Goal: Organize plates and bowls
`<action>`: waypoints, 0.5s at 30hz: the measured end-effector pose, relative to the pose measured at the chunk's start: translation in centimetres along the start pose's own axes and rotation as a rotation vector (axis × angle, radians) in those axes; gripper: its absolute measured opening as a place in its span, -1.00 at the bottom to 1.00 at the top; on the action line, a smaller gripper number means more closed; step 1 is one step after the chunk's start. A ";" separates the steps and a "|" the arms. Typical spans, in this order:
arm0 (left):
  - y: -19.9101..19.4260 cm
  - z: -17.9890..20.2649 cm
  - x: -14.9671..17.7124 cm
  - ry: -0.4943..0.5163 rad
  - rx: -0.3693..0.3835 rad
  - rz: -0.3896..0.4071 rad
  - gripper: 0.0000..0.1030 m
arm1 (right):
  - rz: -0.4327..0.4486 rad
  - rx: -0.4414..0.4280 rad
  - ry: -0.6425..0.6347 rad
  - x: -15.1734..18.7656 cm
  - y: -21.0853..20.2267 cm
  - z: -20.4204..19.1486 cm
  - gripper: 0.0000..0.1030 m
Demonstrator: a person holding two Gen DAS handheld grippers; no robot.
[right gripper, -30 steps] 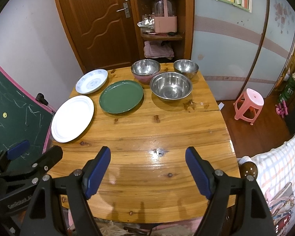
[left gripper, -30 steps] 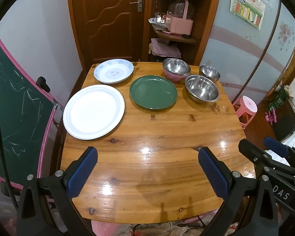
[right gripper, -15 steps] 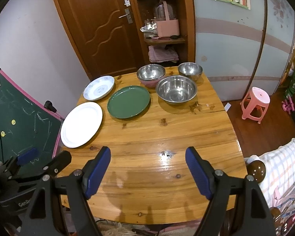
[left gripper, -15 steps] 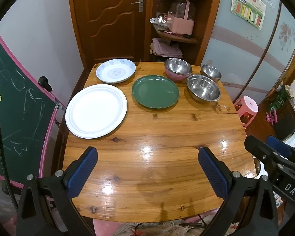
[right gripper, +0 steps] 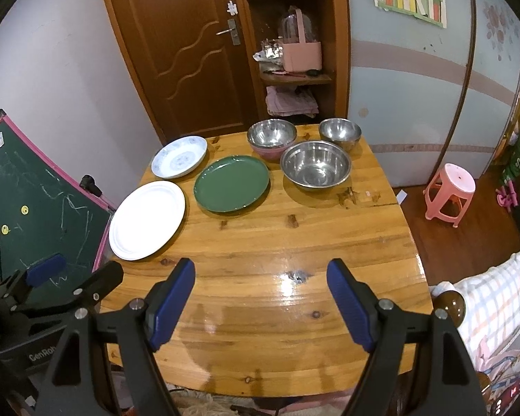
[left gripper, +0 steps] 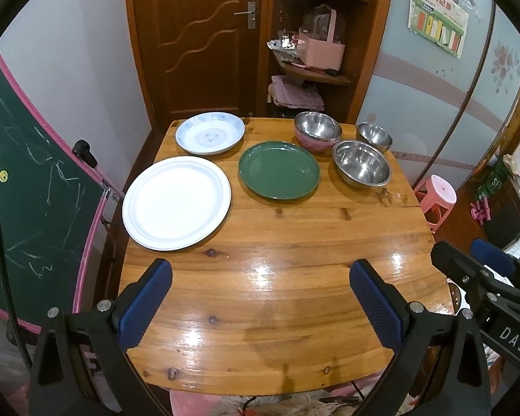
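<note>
Left gripper (left gripper: 260,298): jaws wide apart, nothing between them, held above the near part of the wooden table (left gripper: 280,298). Right gripper (right gripper: 261,300): jaws likewise spread, empty, over the near edge of the same table.

All dishes sit well beyond both sets of jaws, toward the far end of the table.
- White plate (left gripper: 176,202): ahead of the left gripper's left jaw, nearest of all the dishes, at the table's left edge.
- Patterned plate (left gripper: 209,133): beyond the white plate, at the far left corner; the 2 rims look very close, contact unclear.
- Green plate (left gripper: 279,170): straight ahead between the left gripper's jaws, just beside the white plate.
- Large steel bowl (left gripper: 361,167): ahead of the left gripper's right jaw, just right of the green plate.
- Pink bowl (left gripper: 312,143) with a steel bowl (left gripper: 317,127) nested in it: beyond the green plate.
- Small steel bowl (left gripper: 374,135): farthest right, beyond the large steel bowl.

From the right wrist view the 3 plates lie ahead and left of the jaws; the bowls lie ahead between them.

Off the table to the right: pink stool (right gripper: 449,194). To the left: chalkboard (left gripper: 34,187).
</note>
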State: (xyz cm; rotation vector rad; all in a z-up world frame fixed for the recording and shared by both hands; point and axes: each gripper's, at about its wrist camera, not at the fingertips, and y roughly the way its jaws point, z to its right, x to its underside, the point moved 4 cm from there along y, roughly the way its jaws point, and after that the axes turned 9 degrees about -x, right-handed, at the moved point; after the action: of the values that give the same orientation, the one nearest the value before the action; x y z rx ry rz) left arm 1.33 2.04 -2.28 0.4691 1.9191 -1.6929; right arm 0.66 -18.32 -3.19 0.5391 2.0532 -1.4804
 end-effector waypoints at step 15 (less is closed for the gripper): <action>0.1 -1.3 -1.6 0.006 0.018 0.032 0.97 | 0.030 -0.024 -0.051 -1.0 0.5 -1.8 0.55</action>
State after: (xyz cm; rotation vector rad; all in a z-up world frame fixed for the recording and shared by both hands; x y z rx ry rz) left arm 2.48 3.45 -1.28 0.5100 1.8925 -1.6914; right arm 1.38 -16.47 -2.47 0.5158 2.0127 -1.4361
